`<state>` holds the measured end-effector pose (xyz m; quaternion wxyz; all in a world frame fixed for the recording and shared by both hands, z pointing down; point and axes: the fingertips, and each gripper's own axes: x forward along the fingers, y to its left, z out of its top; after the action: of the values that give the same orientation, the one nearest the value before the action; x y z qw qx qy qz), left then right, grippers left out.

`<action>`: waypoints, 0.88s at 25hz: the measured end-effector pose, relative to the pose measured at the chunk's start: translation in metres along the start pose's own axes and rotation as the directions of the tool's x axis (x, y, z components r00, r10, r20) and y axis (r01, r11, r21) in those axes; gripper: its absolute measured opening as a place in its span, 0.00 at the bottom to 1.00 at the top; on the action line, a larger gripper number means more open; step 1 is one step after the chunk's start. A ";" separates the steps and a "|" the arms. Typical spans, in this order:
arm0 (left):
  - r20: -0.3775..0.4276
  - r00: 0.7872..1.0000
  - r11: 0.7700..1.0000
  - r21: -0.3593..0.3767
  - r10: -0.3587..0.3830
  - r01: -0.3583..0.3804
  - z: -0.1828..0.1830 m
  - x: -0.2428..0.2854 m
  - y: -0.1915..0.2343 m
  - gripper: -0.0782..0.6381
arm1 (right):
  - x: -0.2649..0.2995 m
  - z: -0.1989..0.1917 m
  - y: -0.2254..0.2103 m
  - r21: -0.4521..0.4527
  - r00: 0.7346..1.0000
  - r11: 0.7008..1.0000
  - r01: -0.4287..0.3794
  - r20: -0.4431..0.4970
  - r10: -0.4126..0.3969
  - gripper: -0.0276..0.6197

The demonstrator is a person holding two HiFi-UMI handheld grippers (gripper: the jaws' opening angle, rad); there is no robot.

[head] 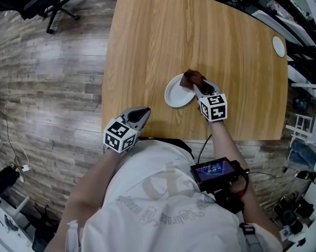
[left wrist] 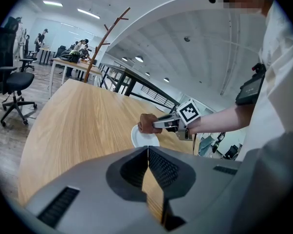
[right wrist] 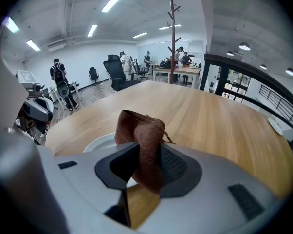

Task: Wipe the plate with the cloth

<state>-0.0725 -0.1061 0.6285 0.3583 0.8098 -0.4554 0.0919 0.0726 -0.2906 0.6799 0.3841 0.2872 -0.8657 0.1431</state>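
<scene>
In the head view the bare white plate (head: 175,97) lies near the front edge of the wooden table (head: 163,35); the right gripper (head: 196,85) holds the brown cloth (head: 191,77) at the plate's far right rim, and the left gripper (head: 145,112) is at the table's near edge, apart from the plate. The left gripper view shows its jaws pressed together with nothing between them. The right gripper view shows its jaws clamped on the bunched cloth, the plate's rim just beyond
</scene>
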 end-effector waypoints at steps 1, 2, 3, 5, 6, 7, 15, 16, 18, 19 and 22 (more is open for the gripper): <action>0.000 1.000 1.000 -0.001 -0.001 0.001 0.000 -0.001 0.002 0.13 | 0.003 0.003 0.002 -0.002 1.000 1.000 -0.002 0.000 0.002 0.24; -0.001 1.000 1.000 -0.003 -0.002 0.002 0.000 -0.001 0.003 0.13 | 0.006 0.006 0.003 -0.003 1.000 1.000 -0.006 0.002 0.006 0.24; -0.003 1.000 1.000 -0.004 -0.004 0.004 0.000 -0.002 0.004 0.13 | 0.008 0.010 0.005 0.000 1.000 1.000 -0.013 0.005 0.013 0.24; -0.006 1.000 1.000 -0.006 -0.007 0.007 0.000 -0.003 0.006 0.13 | 0.011 0.018 0.012 0.008 0.999 0.999 -0.041 0.021 0.041 0.24; -0.007 1.000 1.000 -0.007 -0.008 0.008 0.001 -0.003 0.006 0.13 | 0.013 0.022 0.017 0.009 0.998 0.998 -0.062 0.033 0.061 0.24; -0.007 1.000 1.000 -0.008 -0.010 0.010 0.001 -0.003 0.007 0.13 | 0.014 0.026 0.023 0.005 0.996 0.996 -0.084 0.042 0.084 0.24; -0.005 1.000 1.000 0.006 -0.030 0.030 0.006 -0.002 0.007 0.13 | 0.008 0.026 0.064 -0.049 0.980 0.980 -0.192 0.053 0.194 0.24; -0.003 0.999 0.999 0.009 -0.032 0.032 0.008 -0.002 0.008 0.13 | 0.007 0.024 0.065 -0.048 0.980 0.980 -0.192 0.053 0.194 0.24; 0.006 0.999 0.999 0.018 -0.033 0.033 0.013 -0.002 0.010 0.13 | 0.003 0.027 0.064 -0.045 0.980 0.982 -0.186 0.064 0.189 0.24; 0.009 0.999 0.999 0.023 -0.033 0.033 0.015 -0.002 0.011 0.13 | 0.001 0.030 0.063 -0.038 0.980 0.983 -0.181 0.074 0.184 0.24; 0.006 0.999 0.999 0.028 -0.033 0.033 0.015 -0.002 0.009 0.13 | -0.010 0.029 0.059 0.002 0.981 0.986 -0.165 0.102 0.164 0.24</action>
<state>-0.0836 -0.1172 0.6213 0.3469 0.8224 -0.4419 0.0896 0.0254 -0.2539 0.6509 0.3251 0.2233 -0.9042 0.1640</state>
